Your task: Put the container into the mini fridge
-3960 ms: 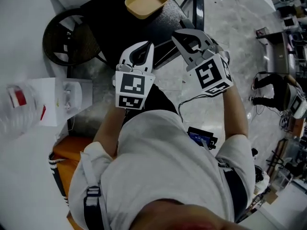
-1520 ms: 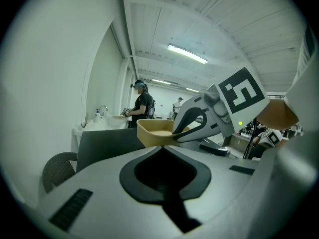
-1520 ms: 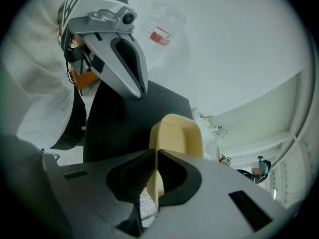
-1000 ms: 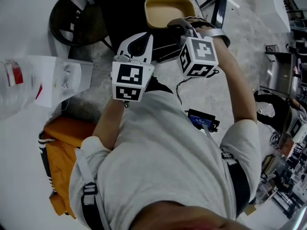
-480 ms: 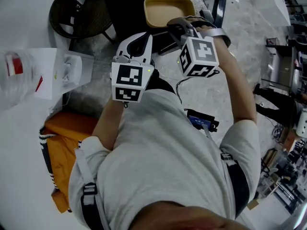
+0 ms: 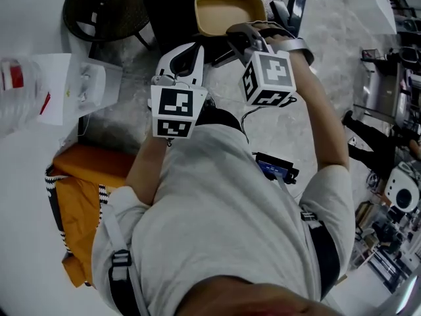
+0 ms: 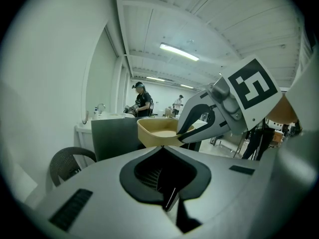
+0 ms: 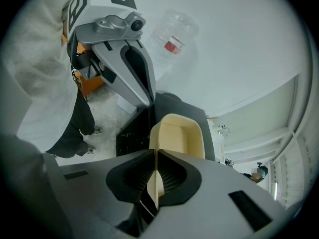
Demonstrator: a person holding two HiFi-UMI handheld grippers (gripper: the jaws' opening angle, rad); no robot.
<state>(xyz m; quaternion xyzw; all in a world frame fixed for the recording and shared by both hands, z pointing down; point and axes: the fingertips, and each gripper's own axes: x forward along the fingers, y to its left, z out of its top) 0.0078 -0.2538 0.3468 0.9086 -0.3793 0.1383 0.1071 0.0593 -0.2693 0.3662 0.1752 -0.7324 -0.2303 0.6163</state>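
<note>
A tan plastic container (image 6: 227,12) is over the black mini fridge's top (image 6: 168,8), and I cannot tell if it rests on it. My right gripper (image 6: 235,37) is shut on the container's near rim; in the right gripper view the rim (image 8: 155,180) is pinched between the jaws and the tub (image 8: 180,136) extends beyond them. My left gripper (image 6: 196,50) hangs just left of it, shut with nothing held. From the left gripper view, its closed tips (image 7: 162,147) point at the container (image 7: 155,132) and the right gripper (image 7: 185,131). The fridge's dark body (image 7: 113,137) stands behind.
A dark wicker chair (image 6: 99,8) stands left of the fridge. White bags (image 6: 75,84), a clear water jug (image 6: 16,87) and an orange bag (image 6: 82,189) lie on the floor at the left. Black stand legs (image 6: 297,2) rise right of the container.
Four seconds ago my right gripper was open and short of the container; now it is shut on its rim. In the last second both grippers and the container shifted slightly together.
</note>
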